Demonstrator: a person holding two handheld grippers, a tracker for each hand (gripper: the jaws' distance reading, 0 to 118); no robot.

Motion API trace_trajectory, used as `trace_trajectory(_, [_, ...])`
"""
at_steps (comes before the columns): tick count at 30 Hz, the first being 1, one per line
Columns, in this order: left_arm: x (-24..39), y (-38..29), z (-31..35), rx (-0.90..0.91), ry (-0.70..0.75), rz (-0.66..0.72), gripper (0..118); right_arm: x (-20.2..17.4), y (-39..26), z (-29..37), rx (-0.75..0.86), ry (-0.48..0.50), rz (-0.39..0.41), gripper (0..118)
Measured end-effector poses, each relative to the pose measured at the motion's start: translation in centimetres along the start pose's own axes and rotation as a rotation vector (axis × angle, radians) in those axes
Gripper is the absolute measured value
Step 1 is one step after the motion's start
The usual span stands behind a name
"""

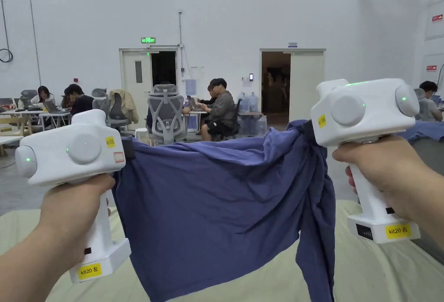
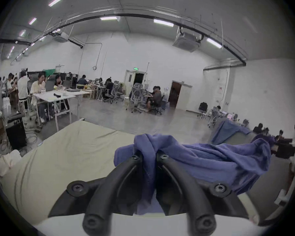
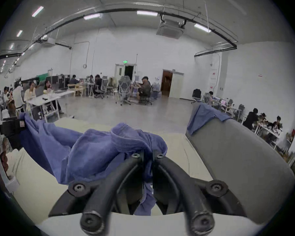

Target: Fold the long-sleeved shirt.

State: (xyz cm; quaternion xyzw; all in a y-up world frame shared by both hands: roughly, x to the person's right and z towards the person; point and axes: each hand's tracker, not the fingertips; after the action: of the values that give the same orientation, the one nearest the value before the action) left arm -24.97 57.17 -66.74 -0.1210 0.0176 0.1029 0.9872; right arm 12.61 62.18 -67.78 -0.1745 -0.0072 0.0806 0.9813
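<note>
A blue long-sleeved shirt [image 1: 221, 203] hangs spread in the air between my two grippers, above a pale green cloth-covered table [image 1: 373, 272]. My left gripper [image 1: 128, 147] pinches its left top corner; in the left gripper view the black jaws [image 2: 149, 156] are shut on bunched blue cloth [image 2: 211, 161]. My right gripper [image 1: 308, 130] holds the right top corner, and in the right gripper view its jaws [image 3: 147, 154] press on the cloth [image 3: 99, 146]. A sleeve [image 1: 318, 246] dangles below the right gripper. The shirt's lower edge hangs down out of the head view.
A grey chair back [image 3: 242, 154] with another blue garment [image 3: 204, 115] draped on it stands to the right of the table. Beyond the table lies open grey floor [image 3: 143, 110], then desks, office chairs [image 1: 166, 114] and seated people [image 1: 221, 108] by the far wall.
</note>
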Motion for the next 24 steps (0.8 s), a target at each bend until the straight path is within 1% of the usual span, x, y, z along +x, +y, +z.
trace_trajectory(2, [-0.4,-2.8,-2.2,-0.043,0.012,-0.026,9,-0.6,-2.9,-2.9,-0.05,0.002,0.004,5])
trace_trajectory(4, [-0.9,-6.8,-4.2,-0.106,0.029,-0.043,9,-1.4,-7.0,-6.1,-0.139,0.012,0.003,5])
trace_trajectory(9, [-3.8,-19.6,-9.0,-0.348,0.067,-0.075,9,-4.3,-20.8,-12.4,-0.342,0.084,0.082,5])
trace_trajectory(12, [-5.9,-27.4,-9.0,-0.487,0.063,-0.038,9,-6.1,-29.1,-13.4,-0.473,0.109,0.09,5])
trace_trajectory(13, [-6.7,-29.7,-8.4,-0.496,0.082,0.005,9,-6.6,-31.6,-13.4,-0.508,0.117,0.098,5])
trace_trajectory(14, [-7.1,-31.7,-7.7,-0.536,0.099,0.001,9,-7.1,-33.8,-13.4,-0.573,0.104,0.117,5])
trace_trajectory(15, [-7.4,-33.3,-6.7,-0.559,0.108,-0.006,9,-7.4,-35.6,-13.3,-0.632,0.094,0.124,5])
trace_trajectory(16, [-7.7,-34.8,-5.5,-0.564,0.105,0.011,9,-7.6,-37.0,-12.3,-0.654,0.109,0.105,5])
trace_trajectory(17, [-8.2,-35.8,-3.5,-0.577,0.089,0.015,9,-7.5,-37.9,-11.2,-0.64,0.125,0.084,5])
trace_trajectory(18, [-8.5,-36.3,-1.9,-0.567,0.088,0.022,9,-7.3,-38.3,-9.7,-0.619,0.14,0.09,5])
trace_trajectory(21, [-8.6,-36.5,4.2,-0.532,0.056,-0.007,9,-6.6,-38.6,-3.5,-0.534,0.187,0.158,5])
trace_trajectory(23, [-8.3,-36.2,8.3,-0.536,0.049,-0.068,9,-5.9,-39.0,0.8,-0.525,0.182,0.178,5])
trace_trajectory(24, [-8.3,-36.2,10.1,-0.539,0.039,-0.076,9,-5.6,-39.3,2.9,-0.53,0.189,0.18,5])
